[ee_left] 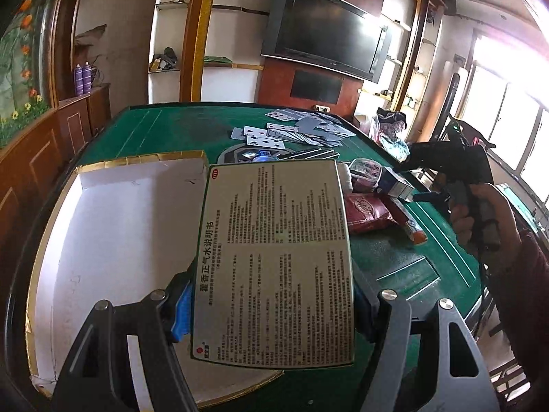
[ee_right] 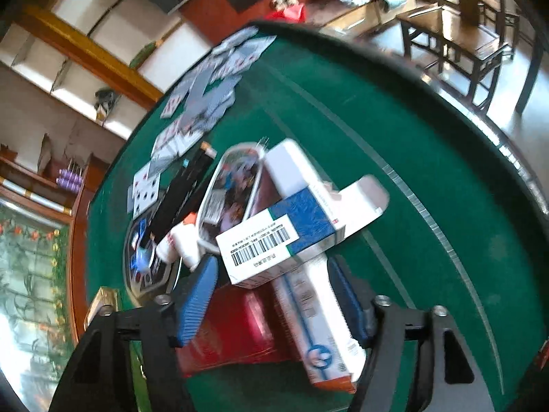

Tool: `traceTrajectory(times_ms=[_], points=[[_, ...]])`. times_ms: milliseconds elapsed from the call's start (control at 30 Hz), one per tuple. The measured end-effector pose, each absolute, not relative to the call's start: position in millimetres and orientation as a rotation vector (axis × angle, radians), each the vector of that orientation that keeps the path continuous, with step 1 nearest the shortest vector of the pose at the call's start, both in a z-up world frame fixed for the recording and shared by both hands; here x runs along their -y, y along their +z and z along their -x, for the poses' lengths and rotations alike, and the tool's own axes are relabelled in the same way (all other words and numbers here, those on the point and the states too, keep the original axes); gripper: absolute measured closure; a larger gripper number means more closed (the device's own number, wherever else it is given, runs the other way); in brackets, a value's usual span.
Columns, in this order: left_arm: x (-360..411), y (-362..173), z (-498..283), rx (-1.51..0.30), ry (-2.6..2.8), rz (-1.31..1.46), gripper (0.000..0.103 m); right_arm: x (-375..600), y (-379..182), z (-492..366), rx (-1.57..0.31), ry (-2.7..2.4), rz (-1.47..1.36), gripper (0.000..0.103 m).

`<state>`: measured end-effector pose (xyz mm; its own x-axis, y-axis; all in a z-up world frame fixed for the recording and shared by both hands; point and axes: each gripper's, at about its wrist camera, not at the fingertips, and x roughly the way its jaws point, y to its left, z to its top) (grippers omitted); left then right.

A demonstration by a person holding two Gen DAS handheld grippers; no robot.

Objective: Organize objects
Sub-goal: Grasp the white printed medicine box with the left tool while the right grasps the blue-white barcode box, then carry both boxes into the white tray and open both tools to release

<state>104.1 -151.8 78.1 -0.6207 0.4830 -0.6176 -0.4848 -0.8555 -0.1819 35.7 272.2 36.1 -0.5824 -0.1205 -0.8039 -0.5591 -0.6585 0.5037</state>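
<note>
The left hand-held gripper clamps a printed medicine box beside the open tray at its 9 o'clock — next, lower it in. The right hand-held gripper hangs open over a blue-and-white carton; a red pouch and playing cards crowd the desk.

The left wrist view looks close and obliquely down across the green desk toward the far wall; the right wrist view, rolled, looks steeply down. Both share the playing cards mid-frame.
</note>
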Motion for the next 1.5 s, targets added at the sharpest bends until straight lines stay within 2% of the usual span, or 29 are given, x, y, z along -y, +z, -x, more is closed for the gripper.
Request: traceTrajectory(times_ms=[67, 200, 400, 433, 467, 500, 533, 567, 900, 1133, 1233, 1500], points=[[154, 76, -104, 0.009, 2.422, 0.924, 0.032, -278, 37, -37, -1.193, 2.304, 1.234, 0.019], [153, 73, -104, 0.018, 2.419, 0.936, 0.032, -279, 36, -25, -1.178, 2.260, 1.245, 0.019], [149, 69, -109, 0.016, 2.411, 0.951, 0.032, -294, 17, -10, -1.272, 2.121, 1.232, 0.020], [147, 69, -110, 0.017, 2.410, 0.952, 0.032, -295, 9, -8, -1.304, 2.121, 1.258, 0.023], [147, 69, -110, 0.016, 2.410, 0.952, 0.032, -295, 5, -9, -1.332, 2.132, 1.265, 0.043], [148, 69, -111, 0.016, 2.413, 0.951, 0.032, -295, 3, -10, -1.328, 2.144, 1.269, 0.056], [148, 69, -112, 0.016, 2.414, 0.951, 0.032, -295, 4, -12, -1.302, 2.161, 1.270, 0.064], [148, 69, -112, 0.018, 2.416, 0.952, 0.032, -294, 5, -14, -1.286, 2.185, 1.280, 0.066], [167, 81, -106, 0.068, 2.464, 0.966, 0.032, -274, 57, -51, -1.086, 2.484, 1.174, 0.066], [194, 101, -49, 0.048, 2.575, 1.057, 0.032, -164, 102, -24, -0.903, 2.841, 1.330, 0.065], [206, 92, -8, 0.129, 2.539, 1.162, 0.032, -103, 99, 0, -0.863, 2.930, 1.471, 0.065], [223, 48, 81, 0.294, 2.545, 1.370, 0.032, 37, 68, 63, -0.517, 3.022, 1.676, 0.065]])
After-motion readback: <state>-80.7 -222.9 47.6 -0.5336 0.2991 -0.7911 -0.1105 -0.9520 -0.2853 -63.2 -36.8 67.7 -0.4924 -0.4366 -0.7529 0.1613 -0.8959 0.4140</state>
